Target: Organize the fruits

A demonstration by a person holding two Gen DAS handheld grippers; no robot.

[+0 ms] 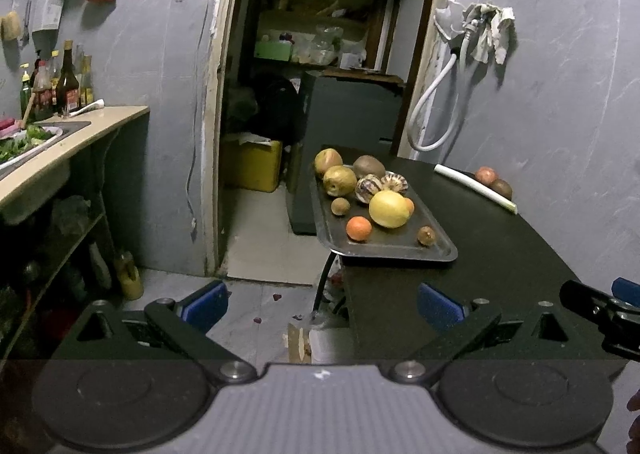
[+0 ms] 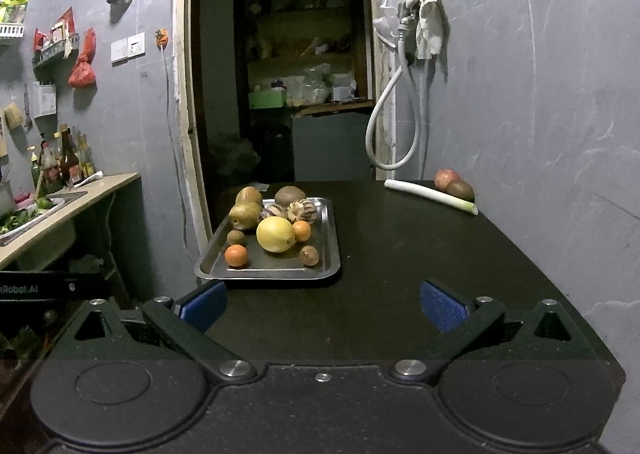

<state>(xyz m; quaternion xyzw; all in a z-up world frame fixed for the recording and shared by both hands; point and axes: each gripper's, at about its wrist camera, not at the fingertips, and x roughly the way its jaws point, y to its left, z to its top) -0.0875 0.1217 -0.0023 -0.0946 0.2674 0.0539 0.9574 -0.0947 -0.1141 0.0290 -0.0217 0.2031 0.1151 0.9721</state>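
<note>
A grey-walled kitchen holds a black bench (image 2: 400,274). Its steel tray (image 2: 332,254) of mixed fruit overhangs the edge; nudging could tip it. Left tool (image 1: 320,306) and right tool (image 2: 322,304) gape empty.

- A steel tray (image 2: 330,232) on the dark table's (image 2: 400,294) left edge holds a yellow lemon (image 2: 275,234), two oranges, pears, striped melons and small brown fruits.
- A red apple (image 2: 447,179) and brown fruit (image 2: 460,190) lie well apart from the tray, at the far right corner.
</note>
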